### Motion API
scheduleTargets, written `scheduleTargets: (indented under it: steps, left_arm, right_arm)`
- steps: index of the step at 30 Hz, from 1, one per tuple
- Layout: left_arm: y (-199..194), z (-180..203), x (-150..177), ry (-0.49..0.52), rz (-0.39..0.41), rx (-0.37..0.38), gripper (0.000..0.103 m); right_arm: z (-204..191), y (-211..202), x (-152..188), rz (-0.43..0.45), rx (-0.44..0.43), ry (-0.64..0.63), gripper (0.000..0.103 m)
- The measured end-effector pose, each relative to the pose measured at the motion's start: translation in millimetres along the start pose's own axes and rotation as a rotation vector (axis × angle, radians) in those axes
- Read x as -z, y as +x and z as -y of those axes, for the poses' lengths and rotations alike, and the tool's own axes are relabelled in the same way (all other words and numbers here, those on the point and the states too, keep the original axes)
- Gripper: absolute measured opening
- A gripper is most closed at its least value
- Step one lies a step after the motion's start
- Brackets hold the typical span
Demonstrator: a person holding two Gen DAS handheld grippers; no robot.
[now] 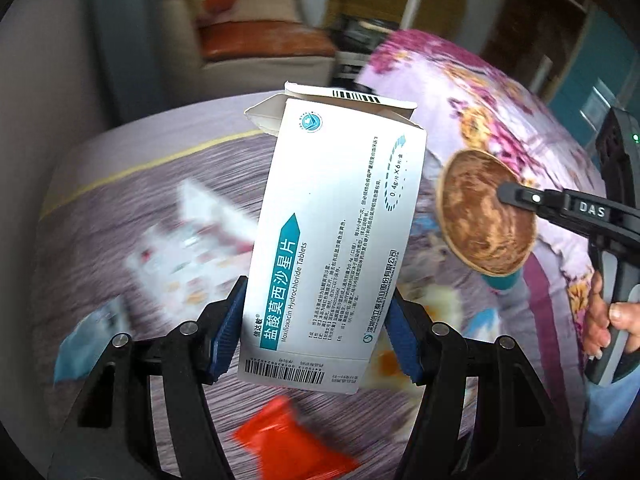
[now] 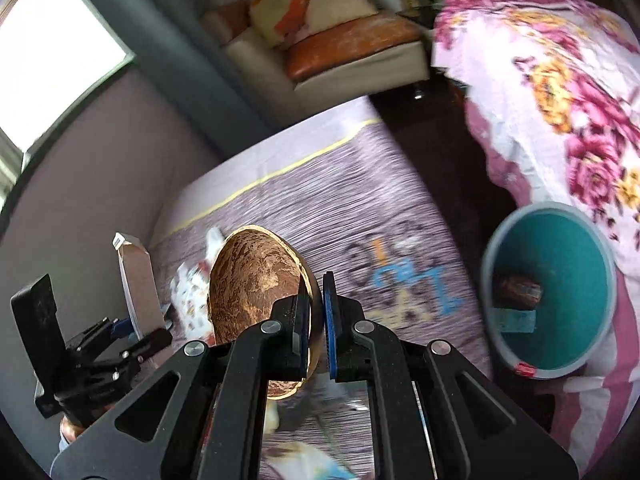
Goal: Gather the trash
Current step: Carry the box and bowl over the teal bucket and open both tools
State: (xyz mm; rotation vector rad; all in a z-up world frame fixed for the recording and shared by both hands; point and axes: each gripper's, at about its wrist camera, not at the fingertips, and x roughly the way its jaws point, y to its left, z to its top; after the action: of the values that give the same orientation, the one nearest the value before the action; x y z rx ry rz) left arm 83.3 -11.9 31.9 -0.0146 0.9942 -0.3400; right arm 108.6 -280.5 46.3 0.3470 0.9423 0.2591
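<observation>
My left gripper [image 1: 316, 332] is shut on a white medicine box [image 1: 336, 232] with teal print, its top flap open, held upright above the grey mat [image 1: 120, 216]. My right gripper [image 2: 317, 320] is shut on the rim of a brown shell-like bowl piece [image 2: 252, 280], which also shows in the left wrist view [image 1: 480, 216] held in the air. A teal trash bin [image 2: 560, 280] with some trash inside stands to the right of the right gripper. The left gripper and box show at the left in the right wrist view [image 2: 136, 280].
On the mat lie a white printed wrapper [image 1: 192, 256], a red wrapper [image 1: 288, 444] and a blue packet [image 1: 88, 340]. A floral blanket [image 2: 560, 80] covers the bed on the right. A sofa [image 2: 340, 44] stands behind.
</observation>
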Motion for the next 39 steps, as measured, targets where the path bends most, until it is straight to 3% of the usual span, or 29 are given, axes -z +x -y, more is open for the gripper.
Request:
scheduleTargets:
  steps: [6,17,26,33,39]
  left_arm:
    - [35.2,77.6,-26.0,0.102,-0.046,0.076,0.065]
    - [122.4,200.4,-44.5,0.28,-0.208,0.12,0.065]
    - [177.4,254.8,-35.3,0.367,-0.307,0.126,0.065]
    - [203.9,266.4,-34.8,0.364,-0.372,0.115,0.073]
    - [207.7,264.2,-32.9,0.355,-0.375,0.097,0.08]
  right_arm:
    - [78.2,-32.6,-1.5,0.087,0.054,0.126,0.006]
    - [204.6,-71.2,19.8,0.17,0.173,0.321,0.006]
    - [259.9,-67.6,32.4,0.157,0.213,0.403,0.006]
    - [274.8,-61.3,36.9,0.141,0.231,0.422,0.007]
    - [278.9,-52.7,39.9,0.119,0.239,0.435,0.007]
